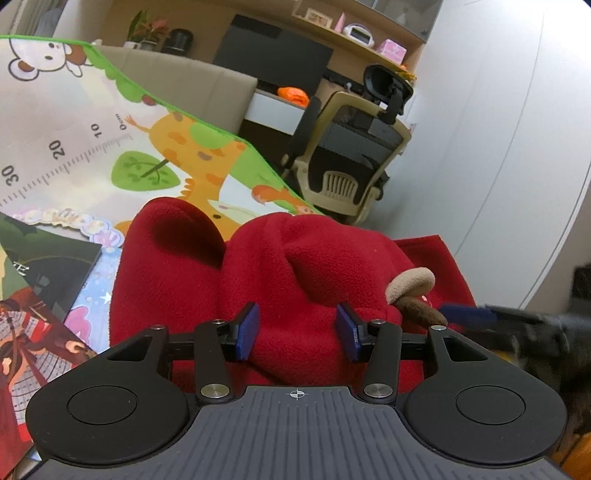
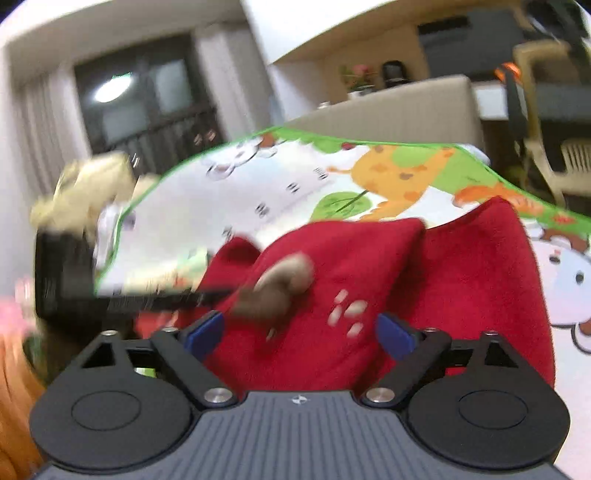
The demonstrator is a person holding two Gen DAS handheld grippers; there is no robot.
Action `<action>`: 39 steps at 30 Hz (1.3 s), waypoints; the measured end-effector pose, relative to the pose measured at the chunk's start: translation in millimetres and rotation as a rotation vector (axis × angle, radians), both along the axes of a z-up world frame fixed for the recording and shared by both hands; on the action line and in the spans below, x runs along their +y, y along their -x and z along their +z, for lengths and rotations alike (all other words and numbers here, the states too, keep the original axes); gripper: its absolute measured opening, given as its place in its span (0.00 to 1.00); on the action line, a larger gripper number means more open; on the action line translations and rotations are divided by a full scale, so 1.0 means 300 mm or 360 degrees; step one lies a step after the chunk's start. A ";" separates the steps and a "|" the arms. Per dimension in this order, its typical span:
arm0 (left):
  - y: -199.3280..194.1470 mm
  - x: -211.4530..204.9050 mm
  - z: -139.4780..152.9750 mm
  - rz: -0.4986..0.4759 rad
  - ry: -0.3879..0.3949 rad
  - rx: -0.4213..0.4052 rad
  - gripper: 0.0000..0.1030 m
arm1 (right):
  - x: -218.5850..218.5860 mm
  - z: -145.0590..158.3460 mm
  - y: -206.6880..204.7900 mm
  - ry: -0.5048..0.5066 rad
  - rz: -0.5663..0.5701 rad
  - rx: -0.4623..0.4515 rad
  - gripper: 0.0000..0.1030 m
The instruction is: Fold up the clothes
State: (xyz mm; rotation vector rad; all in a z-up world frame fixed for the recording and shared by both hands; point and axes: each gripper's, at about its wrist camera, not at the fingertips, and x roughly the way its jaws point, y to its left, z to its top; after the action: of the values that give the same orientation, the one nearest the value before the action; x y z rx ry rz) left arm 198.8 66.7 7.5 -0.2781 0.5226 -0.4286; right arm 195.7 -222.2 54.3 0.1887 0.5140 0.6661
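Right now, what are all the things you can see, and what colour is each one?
red fleece garment: one, red, bunched up on the mat in front of both grippers
soft ear-shaped bits: two, tan and dark brown, on the garment
cartoon play mat: one, white with a green edge and an orange giraffe, under the garment
picture books: a few, dark and pastel covers, lying on the mat at the left
office chair: one, beige and black, behind the mat
sofa back: one, beige, behind the mat
potted plant: one, green and red, behind the sofa
left gripper: one, black with blue pads, open around a fleece fold
right gripper: one, black with blue pads, open over the garment
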 end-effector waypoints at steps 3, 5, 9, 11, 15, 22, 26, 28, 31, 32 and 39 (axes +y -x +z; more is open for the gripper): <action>0.005 -0.001 0.000 0.0005 -0.0001 -0.0005 0.50 | -0.013 -0.046 -0.080 -0.0035 -0.0115 0.0147 0.74; 0.008 -0.001 0.000 0.0010 -0.0002 -0.0007 0.50 | -0.014 -0.074 -0.092 -0.0107 -0.0087 0.0223 0.70; 0.014 0.002 0.005 0.0026 0.0015 -0.0008 0.50 | -0.036 -0.017 -0.055 -0.0314 -0.0029 0.0098 0.66; 0.016 0.000 0.008 0.0030 0.0015 -0.0009 0.50 | -0.046 0.014 -0.060 -0.0332 -0.0028 0.0052 0.66; 0.021 -0.007 0.011 0.0032 0.0005 -0.0015 0.52 | -0.063 -0.011 -0.068 -0.0211 -0.0112 0.0097 0.66; 0.027 -0.010 0.010 0.0025 -0.0016 -0.0027 0.53 | -0.085 -0.095 -0.022 -0.0086 -0.0195 0.0143 0.65; 0.031 -0.007 0.015 0.0032 -0.0016 -0.0022 0.55 | -0.063 -0.094 -0.007 -0.0012 -0.0197 0.0088 0.66; 0.034 -0.005 0.019 0.0033 -0.0020 -0.0024 0.57 | -0.064 -0.093 -0.002 -0.0005 -0.0193 0.0076 0.66; 0.035 -0.006 0.023 0.0035 -0.0029 -0.0023 0.58 | -0.069 -0.093 0.010 0.0002 -0.0194 0.0061 0.66; 0.037 0.000 0.027 0.0038 -0.0017 -0.0029 0.59 | -0.076 -0.087 0.017 -0.0026 -0.0188 0.0069 0.67; 0.035 0.110 0.062 0.0057 0.0347 -0.0044 0.75 | -0.169 -0.047 0.065 -0.0353 -0.0160 0.0098 0.69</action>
State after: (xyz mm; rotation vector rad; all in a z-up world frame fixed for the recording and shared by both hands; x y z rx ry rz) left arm 188.4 99.7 26.2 -0.4899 0.4435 -0.4542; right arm 176.2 -272.8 40.3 0.4422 0.4859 0.6196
